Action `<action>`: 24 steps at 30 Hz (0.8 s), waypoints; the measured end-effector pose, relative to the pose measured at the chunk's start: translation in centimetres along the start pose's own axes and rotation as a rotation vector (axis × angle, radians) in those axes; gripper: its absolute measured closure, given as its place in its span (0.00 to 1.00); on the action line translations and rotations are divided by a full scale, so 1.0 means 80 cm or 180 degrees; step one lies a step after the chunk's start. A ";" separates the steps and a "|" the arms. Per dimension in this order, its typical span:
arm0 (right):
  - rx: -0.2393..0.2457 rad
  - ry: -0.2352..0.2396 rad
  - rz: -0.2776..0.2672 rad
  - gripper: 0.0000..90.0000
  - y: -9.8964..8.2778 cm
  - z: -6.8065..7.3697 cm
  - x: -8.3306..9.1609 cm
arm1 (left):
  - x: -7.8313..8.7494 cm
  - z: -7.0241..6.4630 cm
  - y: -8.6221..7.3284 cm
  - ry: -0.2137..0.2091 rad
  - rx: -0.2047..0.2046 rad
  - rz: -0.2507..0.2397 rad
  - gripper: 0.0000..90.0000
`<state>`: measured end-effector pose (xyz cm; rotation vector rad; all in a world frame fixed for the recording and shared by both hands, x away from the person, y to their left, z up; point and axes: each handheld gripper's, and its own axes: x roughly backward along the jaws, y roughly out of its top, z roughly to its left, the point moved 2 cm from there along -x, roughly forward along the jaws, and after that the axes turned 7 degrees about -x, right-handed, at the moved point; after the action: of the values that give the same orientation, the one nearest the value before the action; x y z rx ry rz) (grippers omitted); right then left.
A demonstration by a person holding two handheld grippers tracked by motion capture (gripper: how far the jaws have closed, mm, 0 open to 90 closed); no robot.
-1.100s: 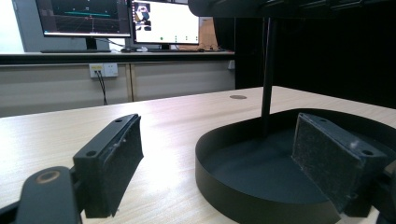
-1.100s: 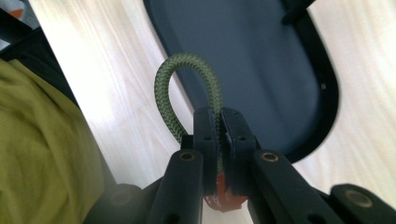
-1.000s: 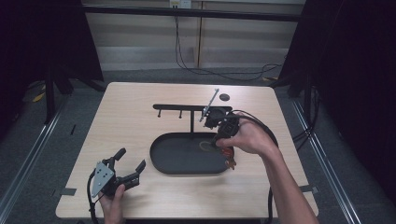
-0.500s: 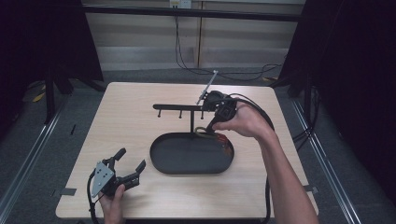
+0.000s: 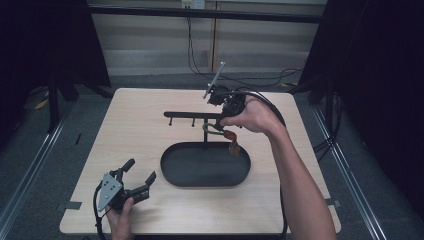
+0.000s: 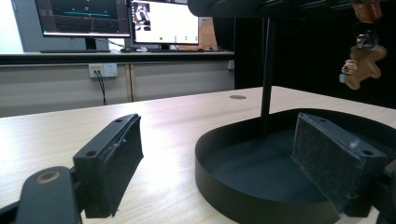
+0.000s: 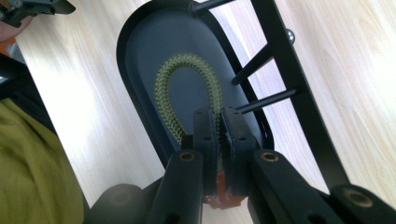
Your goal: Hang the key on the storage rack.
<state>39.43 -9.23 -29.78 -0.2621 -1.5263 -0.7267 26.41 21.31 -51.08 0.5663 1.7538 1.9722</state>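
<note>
Above black oval tray (image 5: 172,175): right gripper (image 7: 218,122) clamps olive braided cord loop (image 7: 168,84).
Slide loop over rack peg (image 7: 261,100); left gripper (image 5: 135,176) gapes empty.

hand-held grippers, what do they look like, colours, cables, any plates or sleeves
Both are black. The left hand-held gripper carries a grey three-cornered plate and trails a black cable; its two blocky jaws have flat, dusty pads. The right hand-held gripper has screw holes along its jaw arms and trails a looping black cable. Both forearms are bare, with no sleeves.
</note>
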 end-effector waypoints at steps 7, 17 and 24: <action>0.0022 -0.0013 0.0052 0.95 0.012 -0.003 -0.004 | 0.000 0.000 0.000 0.0001 0.0004 -0.0006 0.18; -0.0037 -0.0090 0.0038 0.95 0.022 -0.014 -0.002 | -0.001 -0.001 0.000 0.0005 0.0019 -0.0016 0.18; -0.0069 -0.0143 0.0058 0.94 0.024 -0.016 -0.009 | 0.000 0.000 0.000 -0.0003 0.0002 -0.0004 0.18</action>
<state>41.65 -8.32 -30.00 -0.3100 -1.5574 -0.7275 26.41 21.29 -51.09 0.5661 1.7539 1.9703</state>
